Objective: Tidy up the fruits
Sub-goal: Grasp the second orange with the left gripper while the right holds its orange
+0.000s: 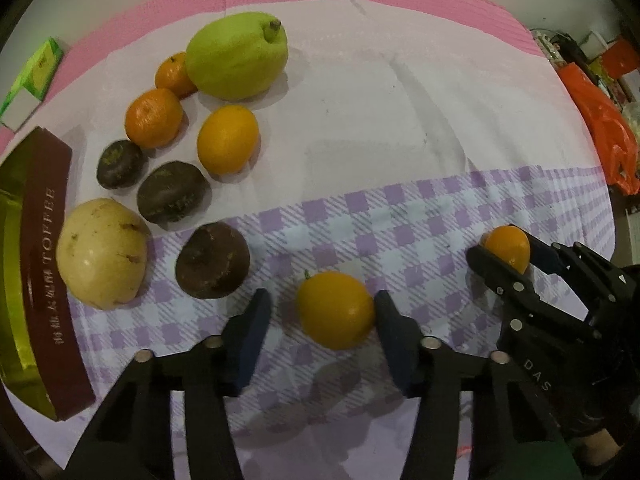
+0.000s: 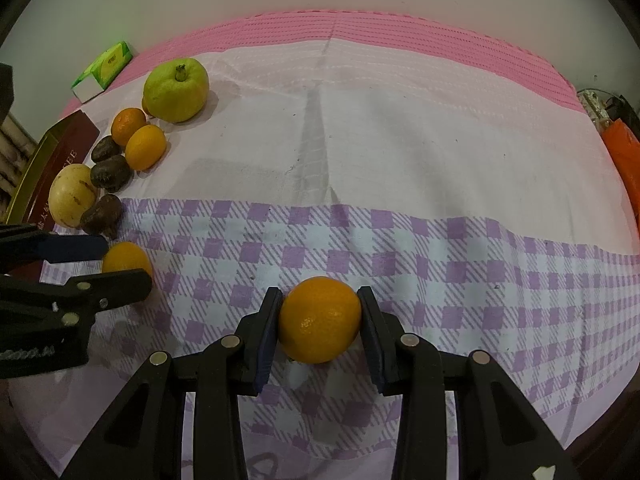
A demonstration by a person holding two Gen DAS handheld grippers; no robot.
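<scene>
Right gripper (image 2: 320,320) clamps an orange (image 2: 319,319) | left gripper (image 1: 322,320) straddles another orange (image 1: 335,310), unpinched | sorted fruit cluster (image 1: 168,148) at ten o'clock; two remain

**Open cloth to the right, fruit crowding the left**

We see bare desk (image 2: 440,140) across the centre and right of the frame. At left, the fruit cluster (image 2: 132,148), toffee box (image 1: 40,264) and green carton (image 2: 103,70) block passage.
</scene>
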